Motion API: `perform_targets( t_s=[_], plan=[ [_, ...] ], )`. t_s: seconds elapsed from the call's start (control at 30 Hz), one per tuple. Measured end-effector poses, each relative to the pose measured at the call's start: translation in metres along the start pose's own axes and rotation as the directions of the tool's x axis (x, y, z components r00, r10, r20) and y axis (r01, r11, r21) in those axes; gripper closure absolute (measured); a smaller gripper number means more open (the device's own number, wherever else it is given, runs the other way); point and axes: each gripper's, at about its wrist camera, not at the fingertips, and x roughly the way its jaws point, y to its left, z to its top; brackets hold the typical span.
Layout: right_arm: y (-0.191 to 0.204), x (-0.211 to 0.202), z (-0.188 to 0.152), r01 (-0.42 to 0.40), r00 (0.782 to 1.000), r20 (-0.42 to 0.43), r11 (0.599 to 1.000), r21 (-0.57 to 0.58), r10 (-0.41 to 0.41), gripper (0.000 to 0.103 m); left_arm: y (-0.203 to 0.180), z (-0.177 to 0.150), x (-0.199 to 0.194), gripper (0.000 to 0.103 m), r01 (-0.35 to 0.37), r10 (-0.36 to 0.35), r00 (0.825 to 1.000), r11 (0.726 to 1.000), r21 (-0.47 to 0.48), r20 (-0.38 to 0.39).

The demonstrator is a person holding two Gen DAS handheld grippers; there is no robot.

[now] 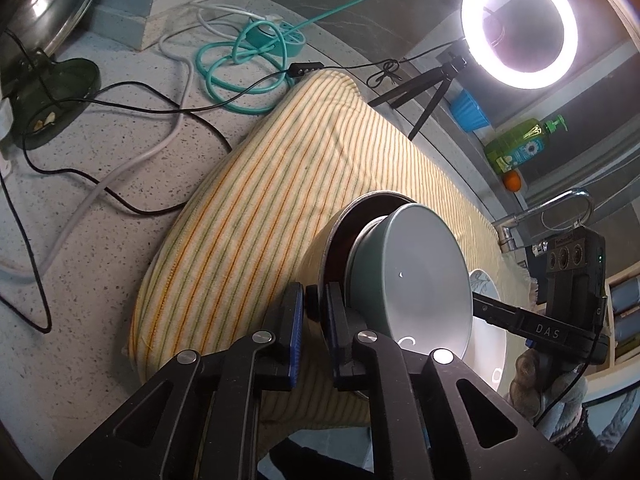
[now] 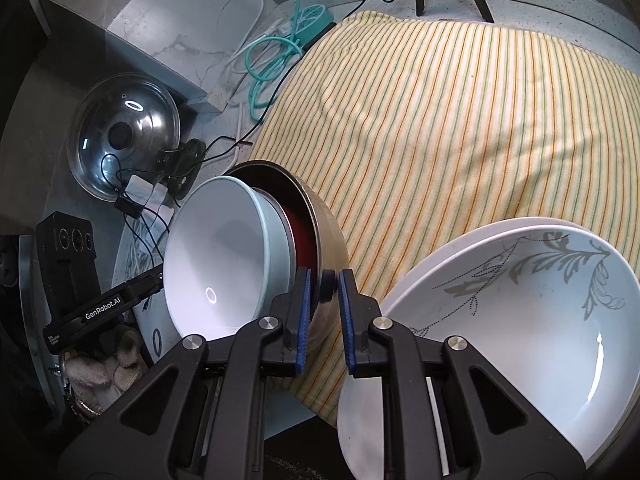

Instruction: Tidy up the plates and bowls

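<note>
A stack of nested bowls is held tilted over the striped towel (image 1: 260, 200): a steel bowl (image 2: 326, 236) outermost, a dark red bowl (image 2: 300, 232) inside it, and a pale teal bowl (image 1: 424, 276) innermost. My left gripper (image 1: 314, 300) is shut on the steel bowl's rim (image 1: 322, 264) at one side. On the opposite side, my right gripper (image 2: 324, 286) is shut on the same rim. In each wrist view the other gripper's fingertips are hidden behind the teal bowl (image 2: 216, 264). White plates with a grey leaf pattern (image 2: 520, 320) lie stacked at the right.
Cables and a teal power strip (image 1: 276, 36) lie on the speckled counter behind the towel. A ring light (image 1: 520, 28) on a tripod stands at the back. A glass pot lid (image 2: 124, 136) leans at the left. A tap (image 1: 560, 204) and a soap bottle (image 1: 520, 148) are at the right.
</note>
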Motion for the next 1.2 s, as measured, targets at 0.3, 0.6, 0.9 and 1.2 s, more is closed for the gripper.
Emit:
perform_targets(
  t_s=[0.3, 0.6, 0.9, 1.2],
  plan=[
    [0.001, -0.005, 0.0, -0.002, 1.0, 0.004, 1.0, 0.008, 0.002, 0.089, -0.008, 0.005, -0.007, 0.095, -0.012, 0.012, 1.0, 1.0, 0.016, 0.015],
    [0.003, -0.038, -0.001, -0.014, 0.998, 0.064, 1.0, 0.009, 0.014, 0.089, -0.029, 0.015, -0.023, 0.095, 0.0, -0.004, 0.998, 0.998, 0.065, 0.056],
    [-0.006, -0.086, -0.009, 0.007, 0.991, 0.134, 0.999, 0.037, -0.012, 0.089, -0.069, 0.02, -0.031, 0.095, 0.056, -0.067, 0.995, 0.987, 0.149, 0.073],
    [-0.035, -0.128, -0.032, 0.042, 0.981, 0.186, 0.993, 0.11, -0.062, 0.089, -0.11, 0.015, -0.016, 0.095, 0.12, -0.13, 0.991, 0.966, 0.228, 0.029]
  ],
)
